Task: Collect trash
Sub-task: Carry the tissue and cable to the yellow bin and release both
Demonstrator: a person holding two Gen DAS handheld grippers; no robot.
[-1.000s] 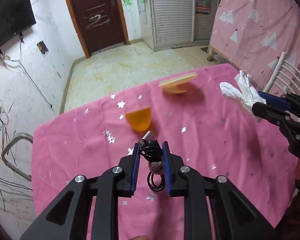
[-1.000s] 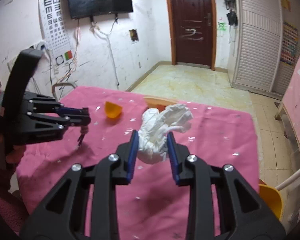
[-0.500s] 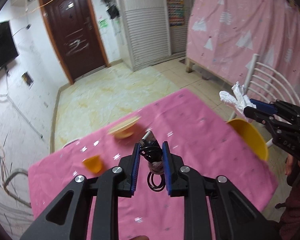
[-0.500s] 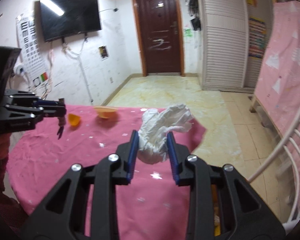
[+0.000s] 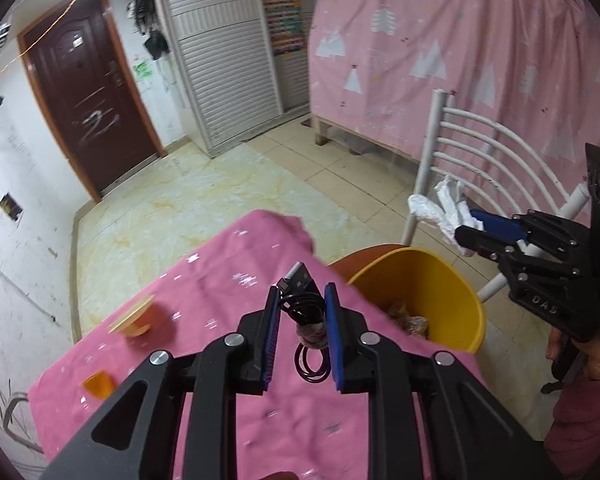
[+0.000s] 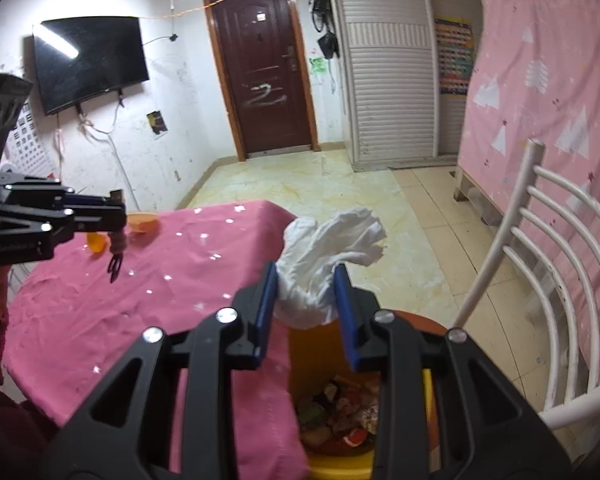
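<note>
My left gripper [image 5: 300, 312] is shut on a coiled black USB cable [image 5: 306, 320] and holds it above the pink table [image 5: 228, 292], near the table's right edge. My right gripper [image 6: 306, 292] is shut on a crumpled white tissue [image 6: 328, 256] and holds it above the yellow trash bin [image 6: 304, 352], which has mixed trash inside. In the left wrist view the bin [image 5: 424, 280] stands beside the table, and the right gripper [image 5: 466, 228] with the tissue [image 5: 440, 208] hovers just beyond it. The left gripper also shows in the right wrist view [image 6: 116, 212].
An orange bowl [image 5: 134, 318] and a small orange cup [image 5: 98, 384] sit on the table's left part. A white metal chair [image 6: 560, 280] stands right of the bin. Tiled floor, a door and a pink curtain lie beyond.
Both grippers have swung right with their loads. The right gripper went from over the table to over the yellow bin. The left gripper came nearer the table's bin-side edge.
</note>
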